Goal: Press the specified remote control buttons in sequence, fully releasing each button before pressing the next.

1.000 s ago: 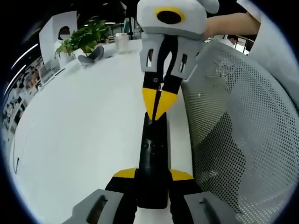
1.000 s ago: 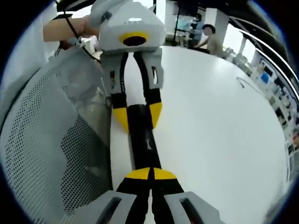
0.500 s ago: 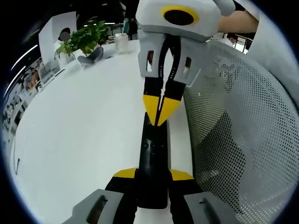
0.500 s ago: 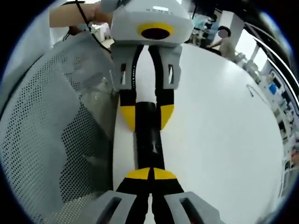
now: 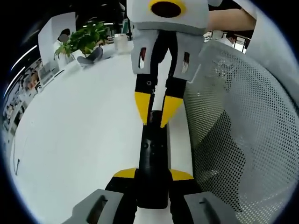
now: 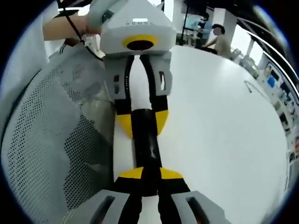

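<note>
A long black remote control (image 5: 153,154) lies lengthwise over the white table (image 5: 84,126), and my left gripper (image 5: 153,175) is shut on its near end. In the right gripper view the left gripper (image 6: 142,123) comes down from the top, its yellow tips clamping the remote (image 6: 145,149). My right gripper (image 6: 150,174) is open, one yellow tip on each side of the remote's other end. In the left gripper view the right gripper (image 5: 156,108) hangs from above with its tips apart at the remote's far end.
A grey mesh chair back (image 5: 243,140) stands close beside the remote, at the left in the right gripper view (image 6: 46,140). A potted plant (image 5: 81,39), a clear jar (image 5: 121,42) and a grey object (image 5: 91,53) sit at the table's far end. A thin cable (image 6: 252,86) lies on the table.
The right gripper's jaws, shut together over the remote before, have parted and now flank its end. The left gripper has kept its hold on the remote.
</note>
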The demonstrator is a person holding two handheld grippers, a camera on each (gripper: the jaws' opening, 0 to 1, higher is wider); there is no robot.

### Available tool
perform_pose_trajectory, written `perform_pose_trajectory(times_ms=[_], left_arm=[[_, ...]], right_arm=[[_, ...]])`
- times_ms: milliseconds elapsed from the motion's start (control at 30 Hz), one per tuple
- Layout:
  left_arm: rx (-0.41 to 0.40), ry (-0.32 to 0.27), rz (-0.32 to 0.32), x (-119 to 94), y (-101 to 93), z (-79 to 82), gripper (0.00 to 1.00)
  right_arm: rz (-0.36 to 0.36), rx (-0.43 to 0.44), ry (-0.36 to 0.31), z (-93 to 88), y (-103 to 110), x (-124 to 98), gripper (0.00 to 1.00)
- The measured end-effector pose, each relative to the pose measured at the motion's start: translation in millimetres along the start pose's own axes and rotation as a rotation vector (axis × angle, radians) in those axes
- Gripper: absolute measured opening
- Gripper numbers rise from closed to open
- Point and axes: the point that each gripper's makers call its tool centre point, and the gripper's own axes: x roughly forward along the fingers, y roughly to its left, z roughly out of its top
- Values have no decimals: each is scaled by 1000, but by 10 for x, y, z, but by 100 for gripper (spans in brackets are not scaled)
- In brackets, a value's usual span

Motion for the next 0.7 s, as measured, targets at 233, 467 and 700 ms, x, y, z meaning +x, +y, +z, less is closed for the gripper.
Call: perform_pose_trajectory(times_ms=[233,467,700], left_arm=[[2,-4,1,3,0,2,24],[4,-10,6,9,1,0,24],[6,-7,12,18,-10,18,24]], right_arm=[[8,-49,27,-36,18,31,7],[26,-41,47,-38,8,44,7],[72,-58,138,-66,25,44,7]])
